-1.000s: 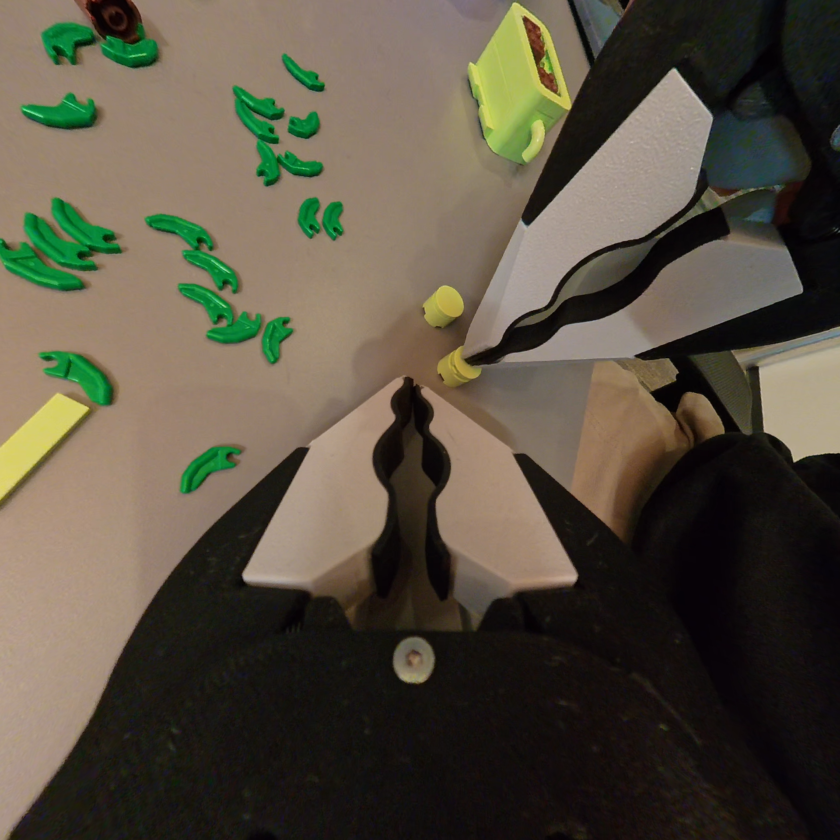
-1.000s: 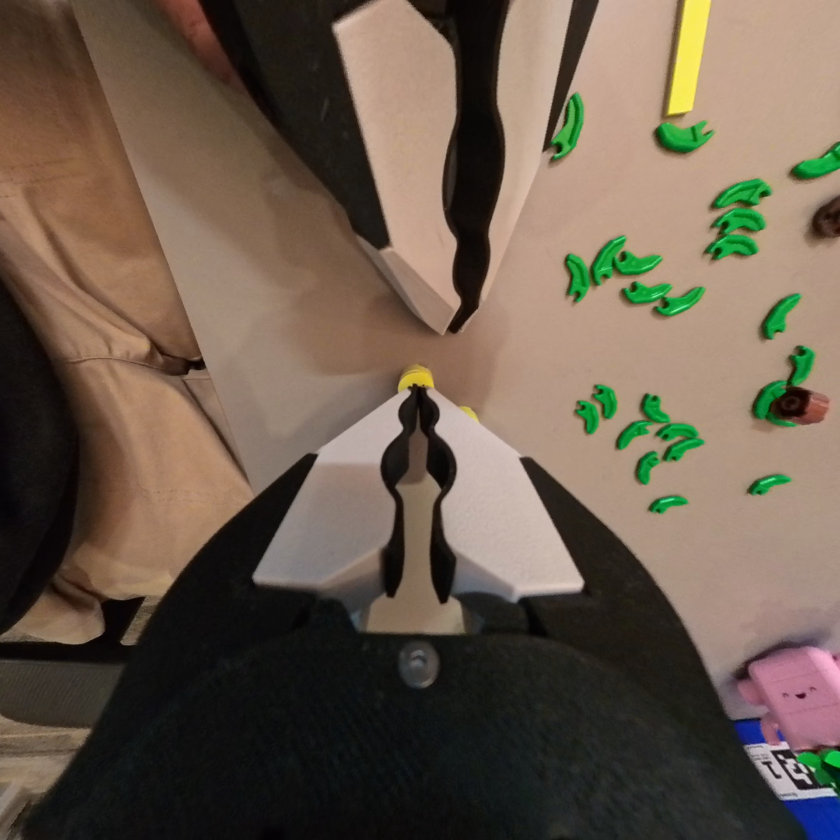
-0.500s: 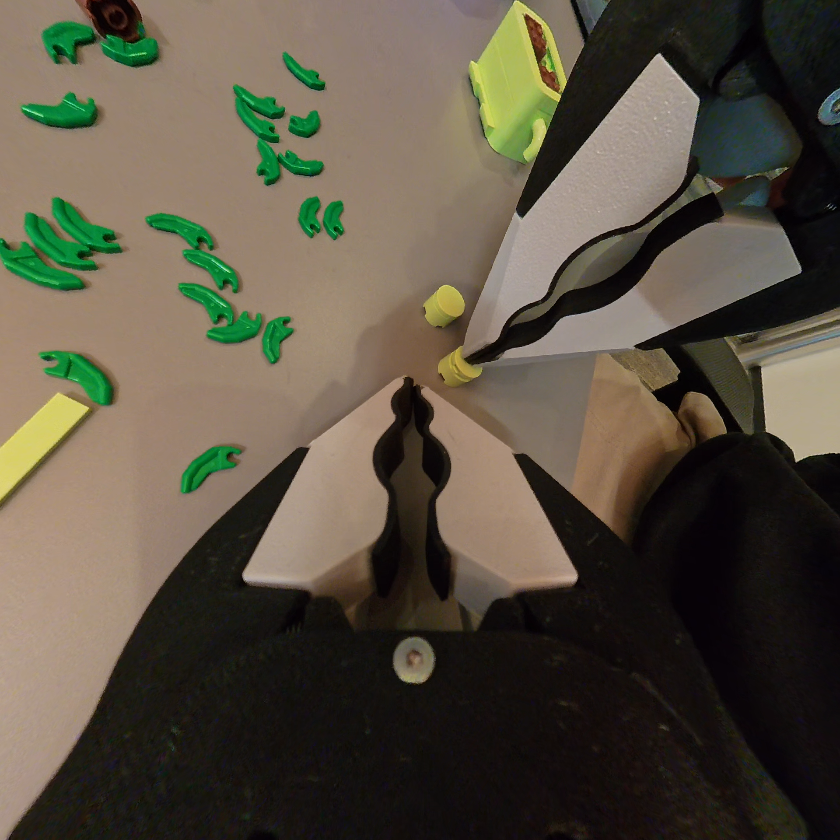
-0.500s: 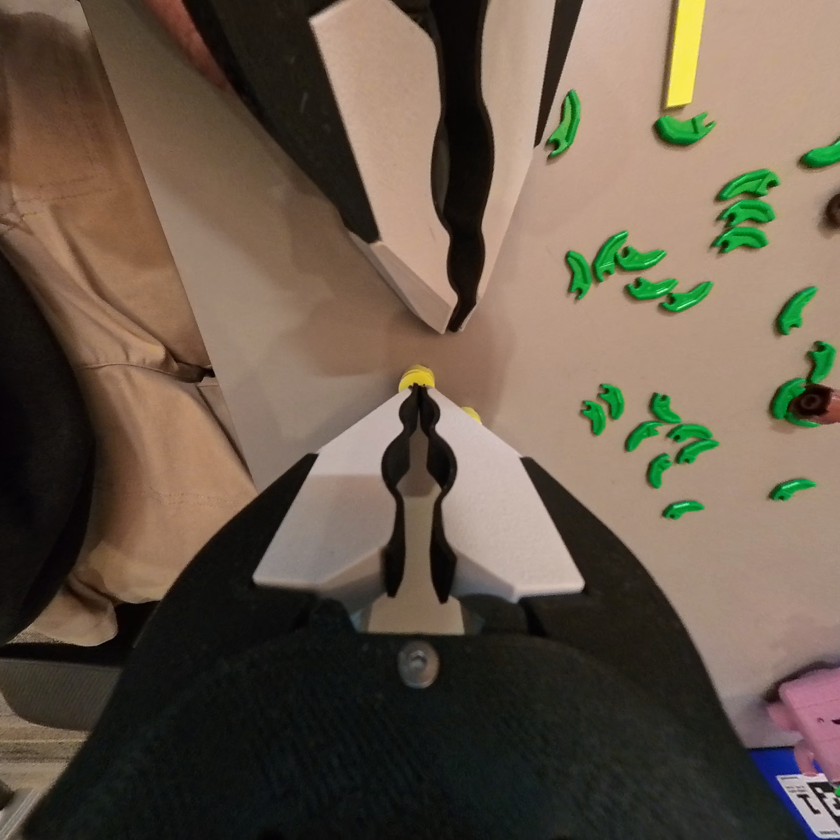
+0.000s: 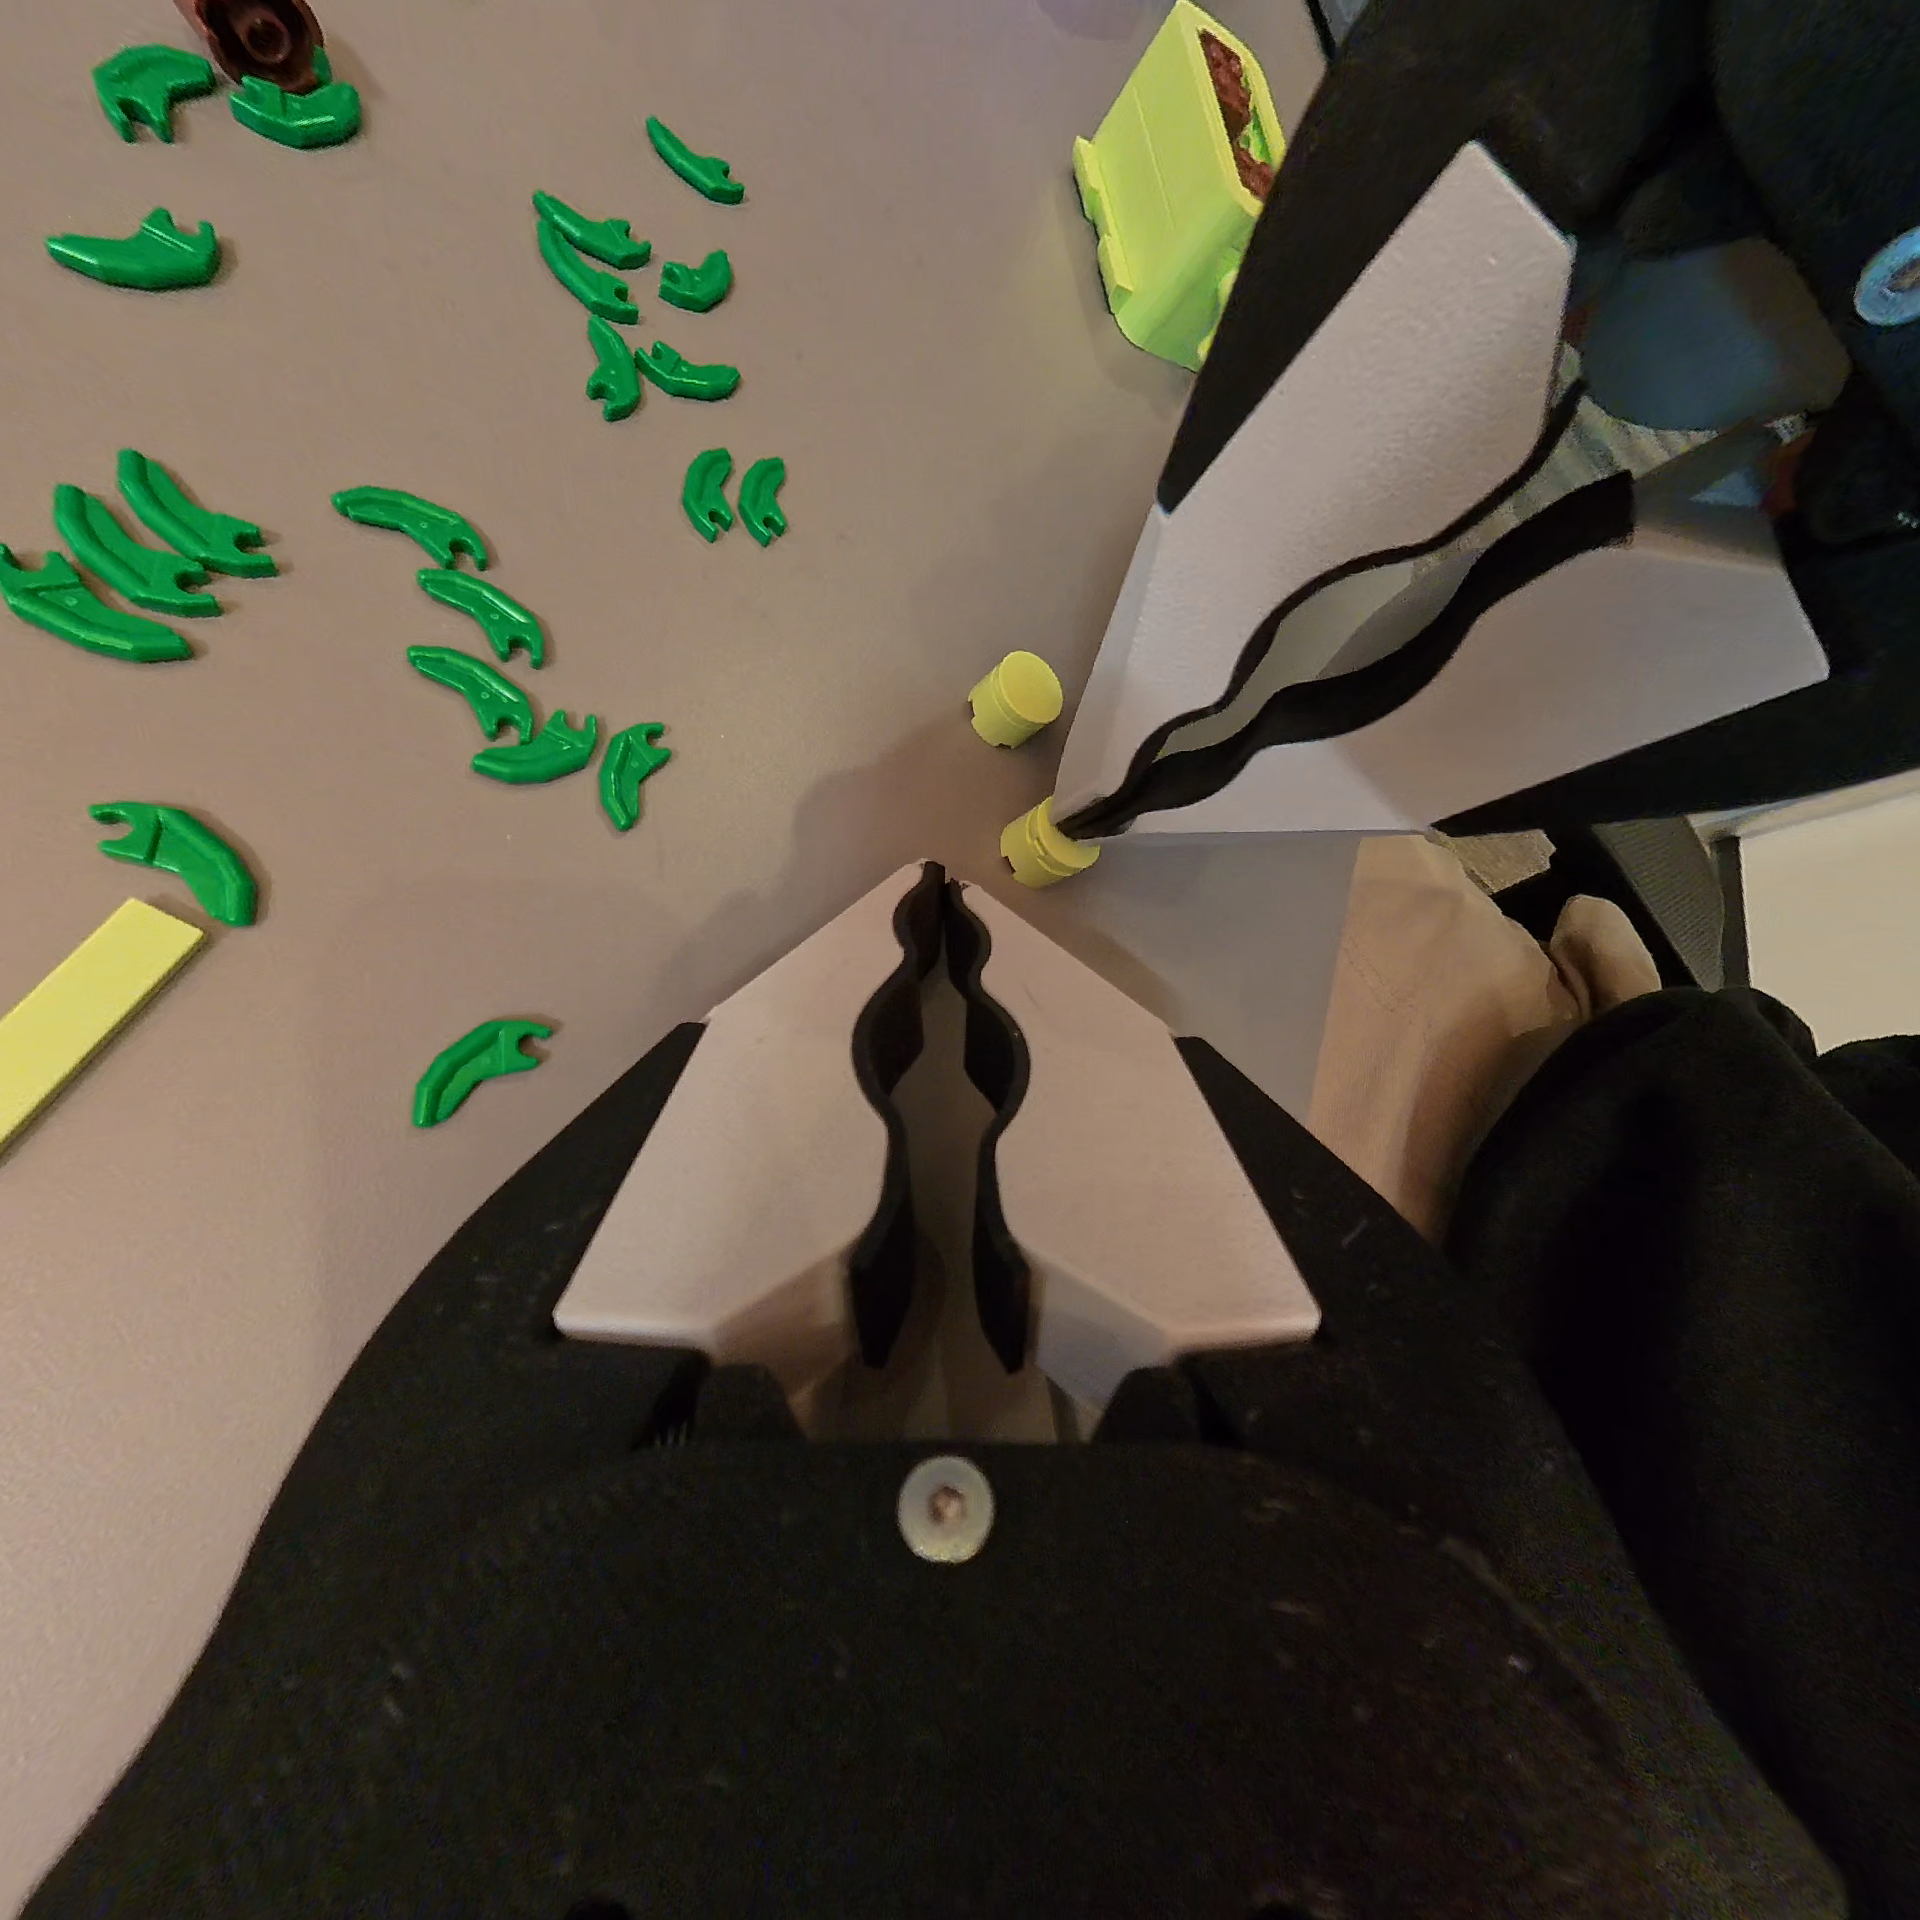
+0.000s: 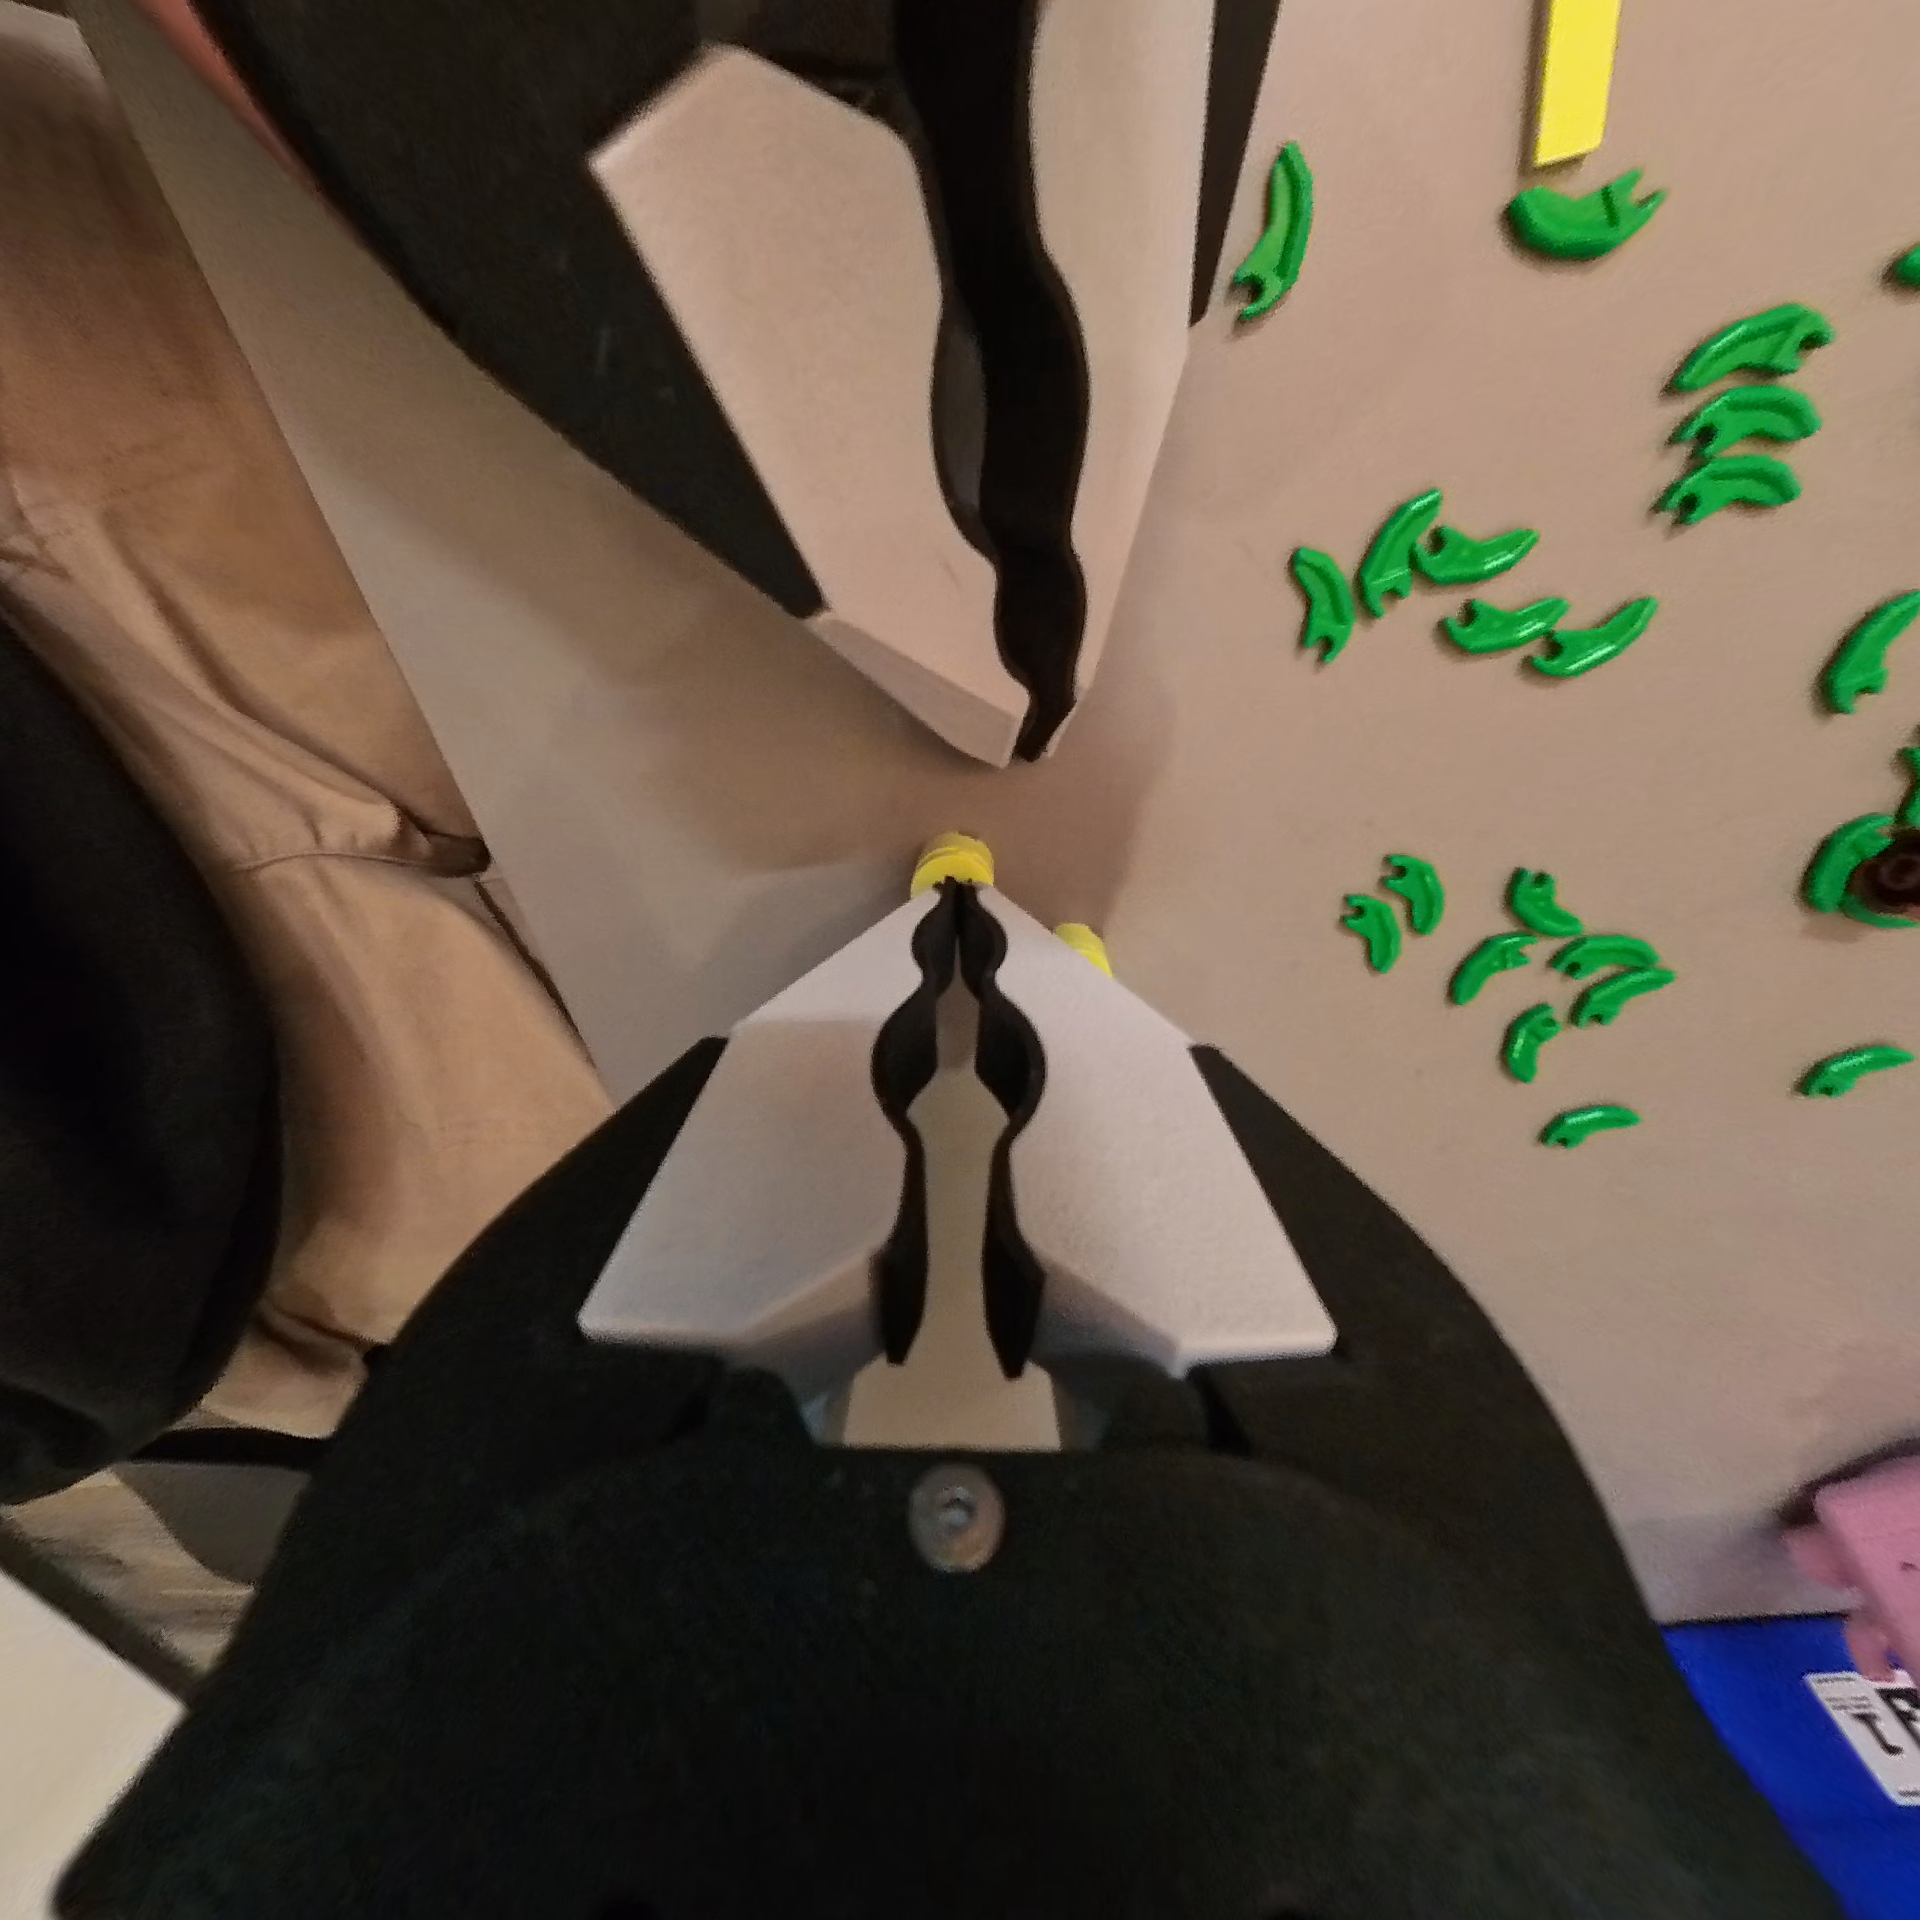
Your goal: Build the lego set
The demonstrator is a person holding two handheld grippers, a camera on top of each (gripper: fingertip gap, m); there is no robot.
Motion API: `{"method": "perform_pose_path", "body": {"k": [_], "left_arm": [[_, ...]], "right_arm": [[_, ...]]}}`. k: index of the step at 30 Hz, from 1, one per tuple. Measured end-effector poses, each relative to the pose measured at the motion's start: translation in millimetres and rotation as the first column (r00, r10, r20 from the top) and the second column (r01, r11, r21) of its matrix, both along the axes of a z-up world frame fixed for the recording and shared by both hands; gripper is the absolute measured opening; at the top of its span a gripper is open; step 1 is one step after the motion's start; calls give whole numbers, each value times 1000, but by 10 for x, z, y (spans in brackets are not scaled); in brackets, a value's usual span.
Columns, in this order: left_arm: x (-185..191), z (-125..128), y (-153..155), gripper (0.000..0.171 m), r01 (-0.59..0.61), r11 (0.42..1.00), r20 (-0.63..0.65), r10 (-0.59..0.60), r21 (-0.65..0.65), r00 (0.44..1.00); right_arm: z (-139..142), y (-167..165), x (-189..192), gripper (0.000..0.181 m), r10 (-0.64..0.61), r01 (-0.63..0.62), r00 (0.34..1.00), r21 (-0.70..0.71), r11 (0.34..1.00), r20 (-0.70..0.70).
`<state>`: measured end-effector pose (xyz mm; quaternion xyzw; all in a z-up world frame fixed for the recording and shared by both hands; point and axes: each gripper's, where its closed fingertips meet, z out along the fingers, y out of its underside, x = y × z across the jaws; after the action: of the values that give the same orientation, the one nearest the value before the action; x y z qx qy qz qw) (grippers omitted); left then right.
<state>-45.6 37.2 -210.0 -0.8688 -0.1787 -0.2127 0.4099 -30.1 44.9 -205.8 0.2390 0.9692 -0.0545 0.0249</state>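
Two tongs: right tongs [image 6: 956, 914] pinch a yellow round brick [image 5: 1044, 847] at the desk [image 5: 831, 312] edge — left tongs [image 5: 940, 883] closed, empty, just beside.
Change: almost none since a second ago — grip unchanged.
Meaning: brick secured, ready to lift.
Spare: second round brick [image 5: 1013, 698] just beyond.

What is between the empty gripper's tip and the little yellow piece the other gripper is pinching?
Only bare table. In the left wrist view, the left gripper points near the yellow piece held by the right gripper.
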Motion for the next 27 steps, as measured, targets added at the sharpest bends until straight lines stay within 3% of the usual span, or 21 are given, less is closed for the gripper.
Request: {"method": "perform_pose_path", "body": {"k": [12, 20, 23, 27], "left_arm": [[-1, -4, -2, 0, 2, 1000, -4, -2, -3, 1000], [-3, -4, -5, 0, 4, 1000, -7, -4, -4, 1000], [25, 16, -4, 0, 21, 1000, -32, -21, 5, 999], [130, 58, 14, 9, 68, 997, -85, -66, 25, 994]], "right_arm": [[-6, -1, -6, 0, -66, 65, 996, 18, 998, 60], [-2, -10, -19, 0, -66, 67, 993, 5, 998, -95], [73, -24, -35, 0, -97, 80, 964, -79, 994, -248], [433, 22, 94, 0, -334, 181, 851, -370, 911, -405]]}}
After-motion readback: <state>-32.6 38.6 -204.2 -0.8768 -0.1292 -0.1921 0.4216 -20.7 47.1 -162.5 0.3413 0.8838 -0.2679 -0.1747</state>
